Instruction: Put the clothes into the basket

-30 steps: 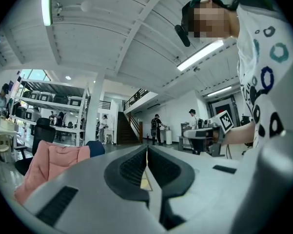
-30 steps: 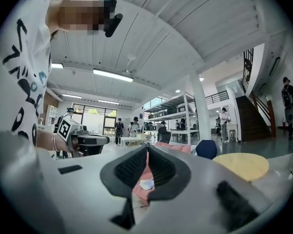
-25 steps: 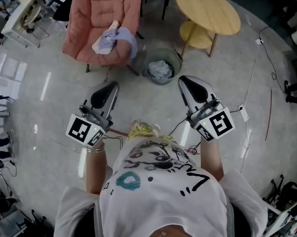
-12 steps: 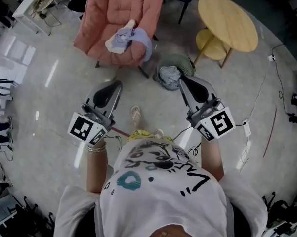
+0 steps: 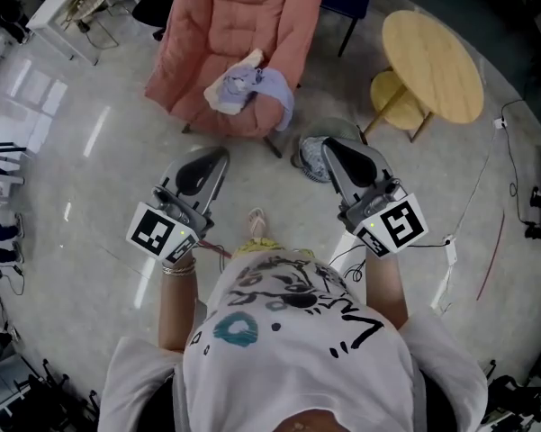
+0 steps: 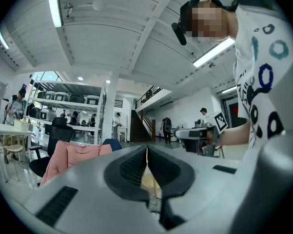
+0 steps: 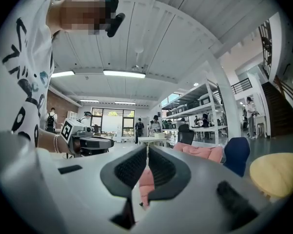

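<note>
While you stand on the pale floor (image 5: 90, 151) facing the pink armchair (image 5: 243, 25), you hold both grippers out ahead of you, side by side and well apart. Your left gripper (image 5: 220, 151) has its jaws pressed together with nothing between them; its own view shows the dark ribbed pads meeting along a thin seam, the armchair low at the left beyond them. Your right gripper (image 5: 328, 144) is likewise closed and empty — its pads meet the same way, with the armchair straight past their tips. The clothes (image 5: 248, 88), a pale lilac and cream bundle, lie on the armchair's seat near its front edge, with one fold hanging over the front right corner. The basket (image 5: 303, 147) stands on the floor just beside that corner, between the armchair and the round wooden table (image 5: 432, 57); in the head view the right gripper's tip overlaps it, and a grey-white piece of cloth (image 5: 313, 160) already sits inside. Neither gripper touches the clothes or the basket — both are held short of the armchair's front edge.
</note>
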`<action>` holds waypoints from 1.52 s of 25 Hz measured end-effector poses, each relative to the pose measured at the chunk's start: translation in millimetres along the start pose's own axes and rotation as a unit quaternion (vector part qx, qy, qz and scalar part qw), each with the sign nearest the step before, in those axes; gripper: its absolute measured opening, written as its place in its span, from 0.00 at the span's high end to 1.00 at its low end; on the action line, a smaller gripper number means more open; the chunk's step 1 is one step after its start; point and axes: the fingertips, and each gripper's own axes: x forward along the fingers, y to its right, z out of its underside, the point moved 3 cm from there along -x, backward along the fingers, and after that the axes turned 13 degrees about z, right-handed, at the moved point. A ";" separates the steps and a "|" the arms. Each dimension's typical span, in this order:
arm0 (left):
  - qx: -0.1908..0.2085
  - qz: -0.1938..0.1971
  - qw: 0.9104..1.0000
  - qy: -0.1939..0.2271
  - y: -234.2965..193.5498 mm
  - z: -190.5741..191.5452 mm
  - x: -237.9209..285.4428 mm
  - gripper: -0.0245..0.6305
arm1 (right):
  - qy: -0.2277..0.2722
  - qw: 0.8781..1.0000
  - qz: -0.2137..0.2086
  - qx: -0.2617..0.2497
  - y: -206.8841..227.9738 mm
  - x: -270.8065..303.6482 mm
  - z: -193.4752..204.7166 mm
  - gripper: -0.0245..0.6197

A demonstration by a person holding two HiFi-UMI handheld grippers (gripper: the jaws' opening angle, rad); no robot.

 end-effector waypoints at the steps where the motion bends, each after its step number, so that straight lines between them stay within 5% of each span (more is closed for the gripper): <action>1: 0.000 0.002 1.000 0.000 -6.9 -0.5 -1.1 0.94 | -0.001 1.000 0.000 0.000 -1.2 7.4 -0.7 0.91; 17: -0.012 0.005 1.000 0.000 -107.6 7.9 -21.5 0.94 | -0.022 1.000 -0.004 -0.007 -11.6 110.7 5.2 0.92; 38: -0.044 -0.090 0.995 -0.010 -217.8 28.6 9.5 0.94 | -0.043 0.993 -0.111 0.004 42.2 272.4 23.4 0.91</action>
